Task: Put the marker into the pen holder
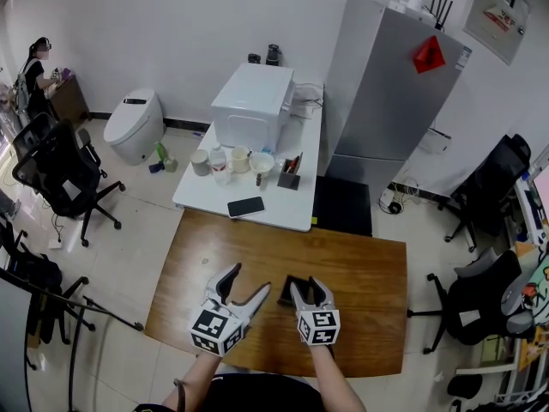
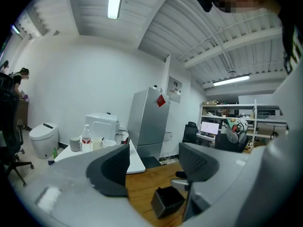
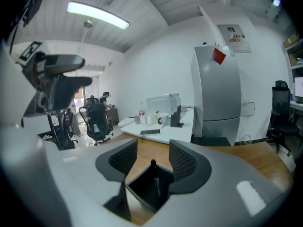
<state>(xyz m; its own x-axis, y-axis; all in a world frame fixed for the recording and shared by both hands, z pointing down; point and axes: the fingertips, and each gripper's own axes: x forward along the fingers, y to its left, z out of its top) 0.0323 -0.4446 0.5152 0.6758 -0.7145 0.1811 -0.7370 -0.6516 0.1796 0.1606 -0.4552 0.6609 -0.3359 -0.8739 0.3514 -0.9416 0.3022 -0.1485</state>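
On the wooden tabletop (image 1: 369,260), near its front edge, two claws hover side by side. The left claw (image 1: 247,280) has its jaws wide apart with nothing between them. The right claw (image 1: 309,288) is partly open just above the black pen holder (image 1: 288,288), its pads pressing on nothing. This square, open-topped holder rests on the wood. The black marker (image 3: 155,176) stands inside it, tip upward between the right jaws, gripped by neither claw.
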